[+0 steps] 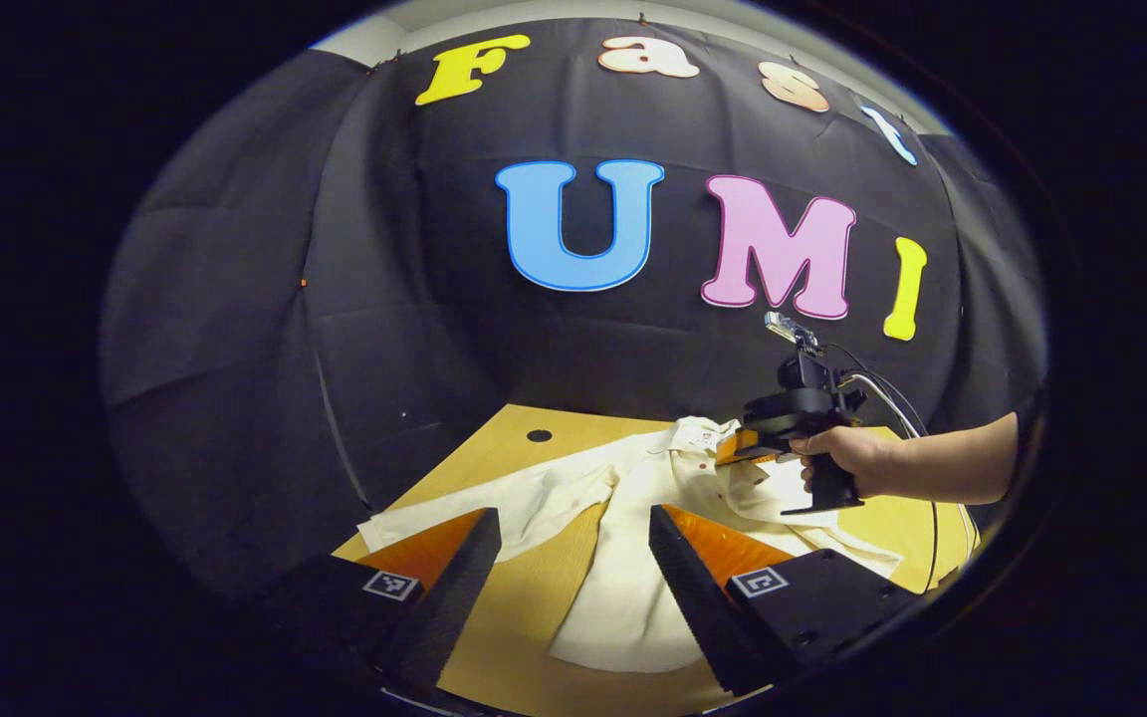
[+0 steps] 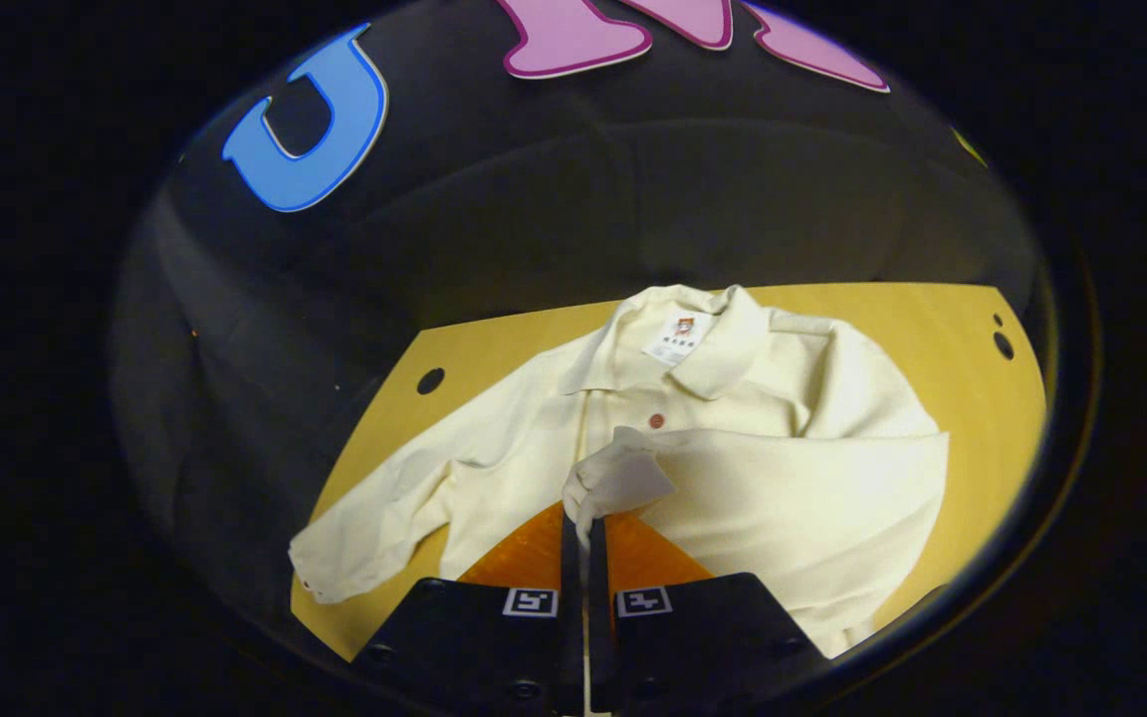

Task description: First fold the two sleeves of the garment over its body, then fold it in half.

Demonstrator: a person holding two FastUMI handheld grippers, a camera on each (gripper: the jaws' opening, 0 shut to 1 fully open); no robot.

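Right gripper (image 2: 583,528) pinches cuff (image 2: 616,478), sleeve drawn across shirt (image 2: 812,498) ahead on table (image 2: 932,309); thin grip may slip, dropping sleeve short. Left gripper (image 1: 573,558) wide, empty, hovering over hem

Left gripper (image 1: 573,558) hangs open over the cream cotton shirt (image 1: 623,588); hand-held other gripper (image 1: 748,450) at 2 o'clock.

Recording booth, lab-type setup: black cloth wall (image 1: 354,329) draped right behind a bare wooden table (image 2: 892,329), wall wrapping its left side too; small round holes in the tabletop.
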